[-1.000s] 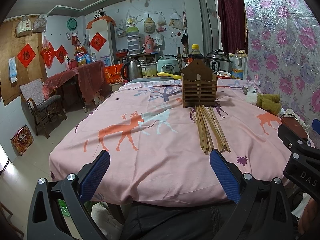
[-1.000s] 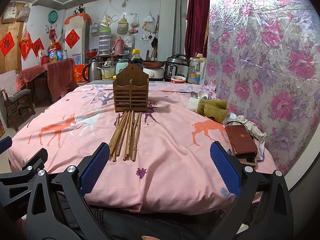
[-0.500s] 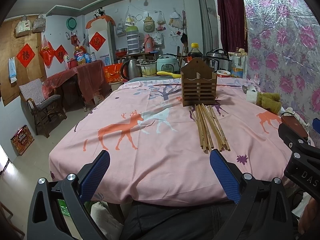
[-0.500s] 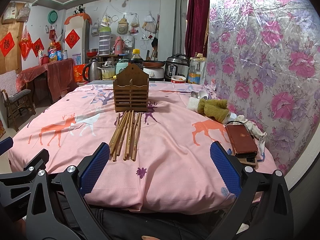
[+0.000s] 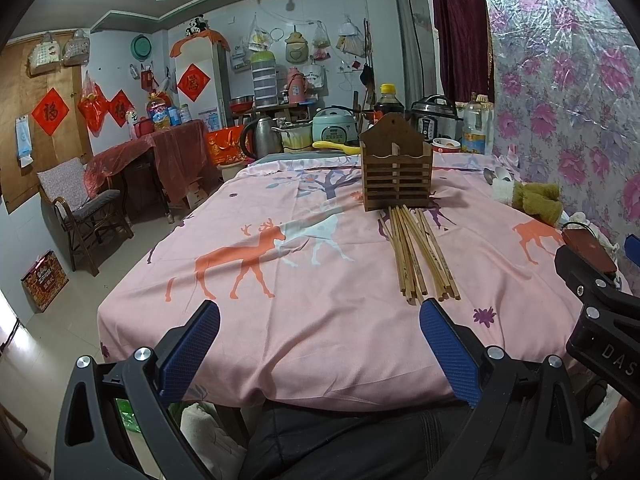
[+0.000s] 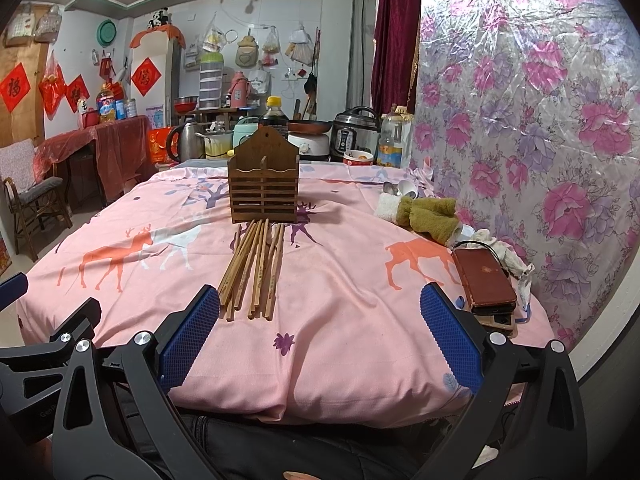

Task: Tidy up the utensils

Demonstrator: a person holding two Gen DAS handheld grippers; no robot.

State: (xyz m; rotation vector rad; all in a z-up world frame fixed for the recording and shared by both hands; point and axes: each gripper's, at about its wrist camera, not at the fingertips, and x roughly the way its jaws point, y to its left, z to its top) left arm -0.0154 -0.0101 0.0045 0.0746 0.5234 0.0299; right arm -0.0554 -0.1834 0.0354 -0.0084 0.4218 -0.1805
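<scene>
chopsticks (image 6: 253, 268), about ten, lie at your 12 o'clock before one wooden holder (image 6: 263, 184); bare tablecloth (image 6: 344, 280) around; your left gripper (image 5: 318, 346) and right gripper (image 6: 320, 336) jaws spread.

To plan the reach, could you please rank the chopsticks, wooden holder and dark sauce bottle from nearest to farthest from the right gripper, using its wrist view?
1. Chopsticks: just ahead, toward the left finger.
2. Holder: behind them, mid-table.
3. Bottle: beyond the table's far edge.

The holder (image 6: 263, 191) hides the chopsticks' (image 6: 256, 264) far ends; its compartments' insides cannot be seen.
</scene>
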